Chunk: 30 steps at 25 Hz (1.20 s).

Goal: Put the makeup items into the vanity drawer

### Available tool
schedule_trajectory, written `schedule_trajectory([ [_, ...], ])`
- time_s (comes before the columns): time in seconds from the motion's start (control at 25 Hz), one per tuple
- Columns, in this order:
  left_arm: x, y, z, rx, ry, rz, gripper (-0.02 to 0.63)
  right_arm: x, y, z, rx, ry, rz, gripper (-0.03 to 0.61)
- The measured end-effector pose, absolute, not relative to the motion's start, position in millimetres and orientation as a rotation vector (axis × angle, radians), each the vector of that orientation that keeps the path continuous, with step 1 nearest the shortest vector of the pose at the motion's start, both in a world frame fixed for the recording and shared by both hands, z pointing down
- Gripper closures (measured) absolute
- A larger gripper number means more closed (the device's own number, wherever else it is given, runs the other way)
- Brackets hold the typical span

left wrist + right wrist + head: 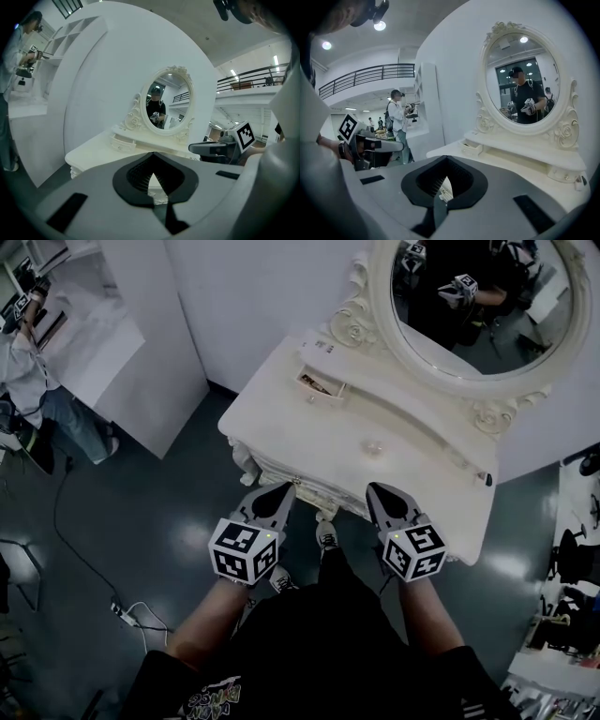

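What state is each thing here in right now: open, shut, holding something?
Small drawer: pulled open, something inside.
Left gripper: shut, empty.
Right gripper: shut, empty.
Small round item: lying on the vanity top, outside the drawer.

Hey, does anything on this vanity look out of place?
The small upper drawer on the vanity stands pulled open, and one small pale round item sits alone on its top. Nothing looks spilled or damaged.
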State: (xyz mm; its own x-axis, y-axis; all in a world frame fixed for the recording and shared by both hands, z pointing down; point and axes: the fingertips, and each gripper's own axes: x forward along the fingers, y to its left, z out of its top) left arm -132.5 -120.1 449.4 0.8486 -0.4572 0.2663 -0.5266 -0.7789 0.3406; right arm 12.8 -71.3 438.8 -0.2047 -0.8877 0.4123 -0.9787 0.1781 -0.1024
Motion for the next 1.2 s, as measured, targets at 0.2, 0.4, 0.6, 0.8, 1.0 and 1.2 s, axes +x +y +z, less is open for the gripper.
schedule_trajectory([
  [0.2,-112,-132,450,2.615,-0.727,0.251,0.606,31,-86,442,1.778,-2.201,0.510,0.549],
  [0.4,-78,-137,456,2.618,-0.700,0.281,0.606,66,-96,457,1.785,-2.169,0.529,0.549],
  [0.6,-56,-155,468,2.605,-0.703,0.320,0.606,93,-114,471,1.781,-2.141,0.523,0.548],
  [0.8,-29,-171,482,2.595,-0.714,0.351,0.606,119,-132,490,1.753,-2.135,0.546,0.546],
  [1.0,-9,-180,491,2.594,-0.711,0.397,0.606,135,-148,514,1.687,-2.120,0.580,0.456],
  [1.2,6,-185,497,2.590,-0.703,0.424,0.606,150,-162,544,1.586,-2.073,0.561,0.431],
])
